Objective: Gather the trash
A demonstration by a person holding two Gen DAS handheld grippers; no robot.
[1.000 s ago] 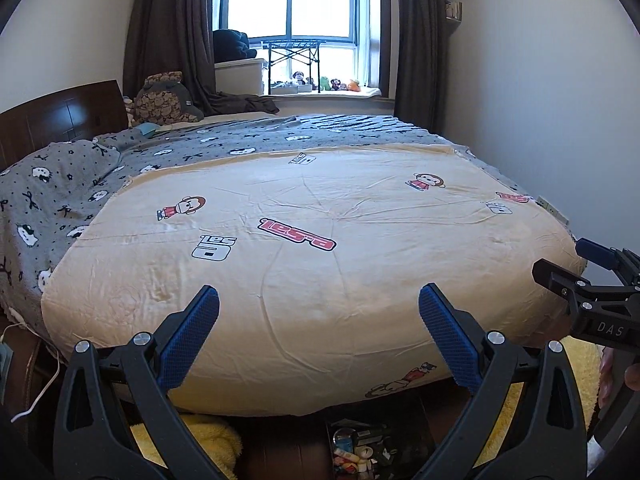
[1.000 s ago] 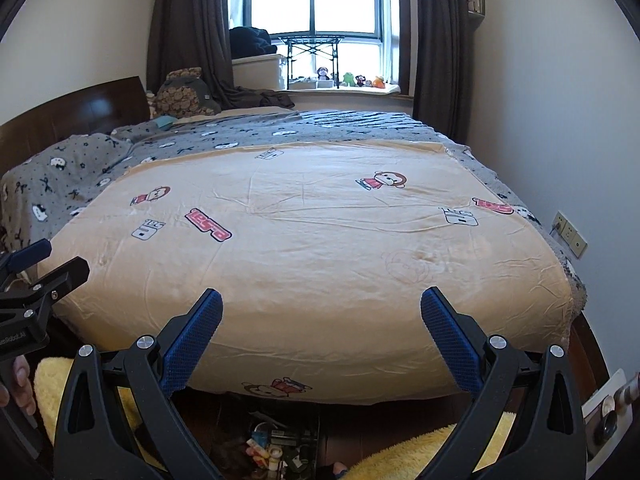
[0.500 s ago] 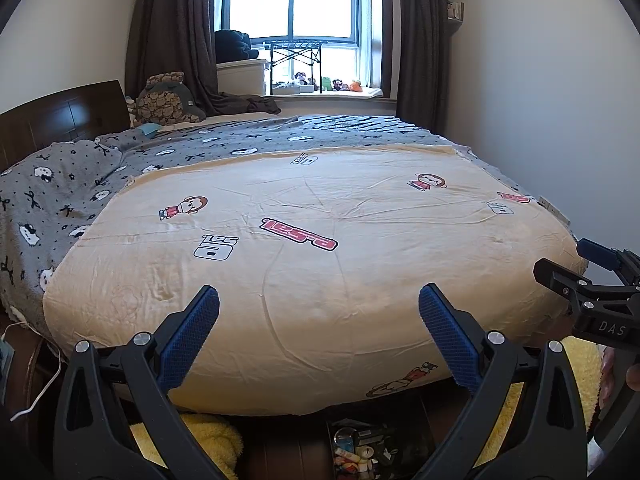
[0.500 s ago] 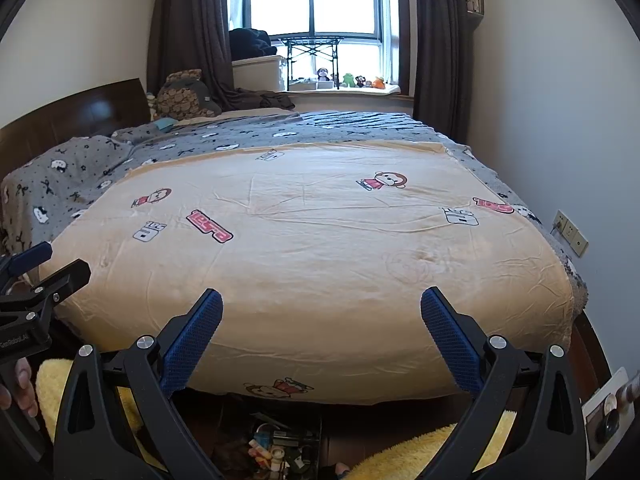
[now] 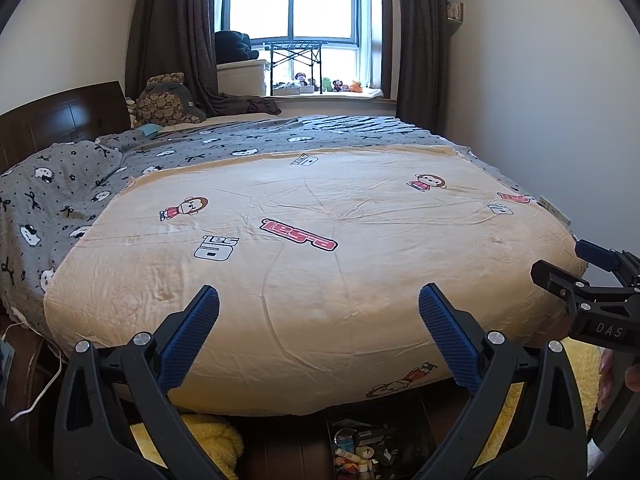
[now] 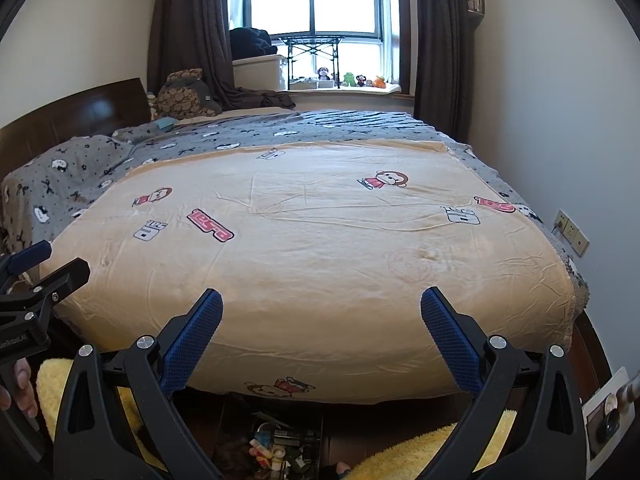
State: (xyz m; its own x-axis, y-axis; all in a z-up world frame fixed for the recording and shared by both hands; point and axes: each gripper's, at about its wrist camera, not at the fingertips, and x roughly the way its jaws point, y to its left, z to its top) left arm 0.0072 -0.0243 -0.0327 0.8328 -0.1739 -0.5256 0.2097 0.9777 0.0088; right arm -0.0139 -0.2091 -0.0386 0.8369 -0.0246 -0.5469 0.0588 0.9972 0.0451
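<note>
My left gripper (image 5: 319, 300) is open and empty, held over the near edge of a bed covered with a beige cartoon-print blanket (image 5: 320, 256). My right gripper (image 6: 321, 304) is also open and empty over the same blanket (image 6: 320, 240). Each gripper shows at the edge of the other's view: the right one (image 5: 580, 264) and the left one (image 6: 44, 260). A small dark bin of mixed trash (image 5: 360, 446) sits on the floor below the bed's foot, also in the right wrist view (image 6: 280, 446). No trash shows on the bed.
A grey patterned cover (image 5: 60, 192) lies at the left by the dark headboard (image 5: 64, 116). Yellow fluffy rugs (image 6: 440, 444) lie on the floor. A window sill (image 5: 328, 88) with toys is at the far end. A wall socket (image 6: 570, 232) is at the right.
Both grippers have risen slightly and tilted up a little; the bed sits a bit lower in both views. Both stay open and empty.
</note>
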